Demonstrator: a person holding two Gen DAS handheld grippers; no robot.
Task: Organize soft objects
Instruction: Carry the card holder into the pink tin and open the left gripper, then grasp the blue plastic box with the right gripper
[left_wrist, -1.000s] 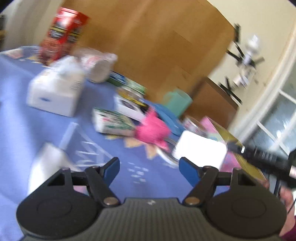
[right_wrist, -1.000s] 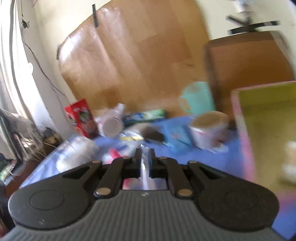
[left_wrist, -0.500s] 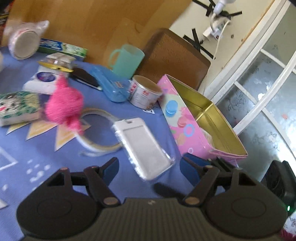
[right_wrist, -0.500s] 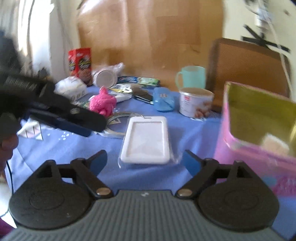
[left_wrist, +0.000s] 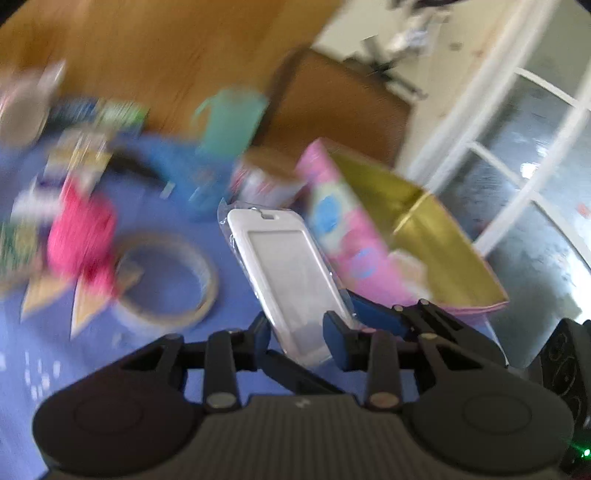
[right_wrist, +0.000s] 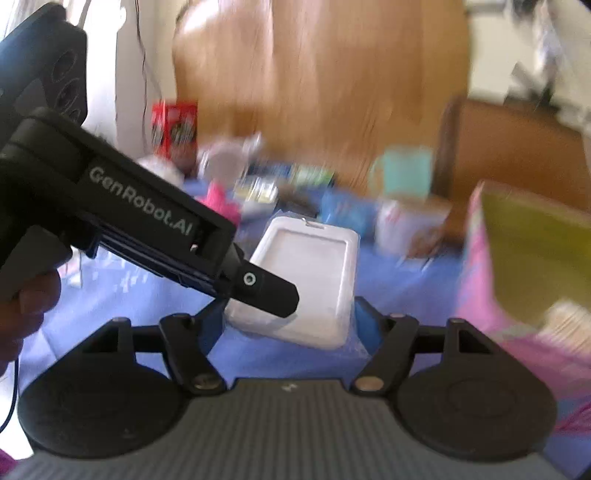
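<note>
In the left wrist view, the left gripper (left_wrist: 299, 343) is seen closed onto the near end of the white packet (left_wrist: 286, 280), clamped between both blue fingers (left_wrist: 338, 341); the pink box (left_wrist: 351, 243) lies just right.

In the right wrist view, the right gripper (right_wrist: 288, 321) is seen spread wide, the same packet (right_wrist: 314, 273) lying between its fingers on the blue cloth (right_wrist: 399, 284); whether it is touched cannot be told.

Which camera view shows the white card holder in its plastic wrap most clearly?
The left wrist view: the white card holder is sharp and fully visible between the left claw. In the right wrist view, the holder is blurrier and partly covered by the left claw.
</note>
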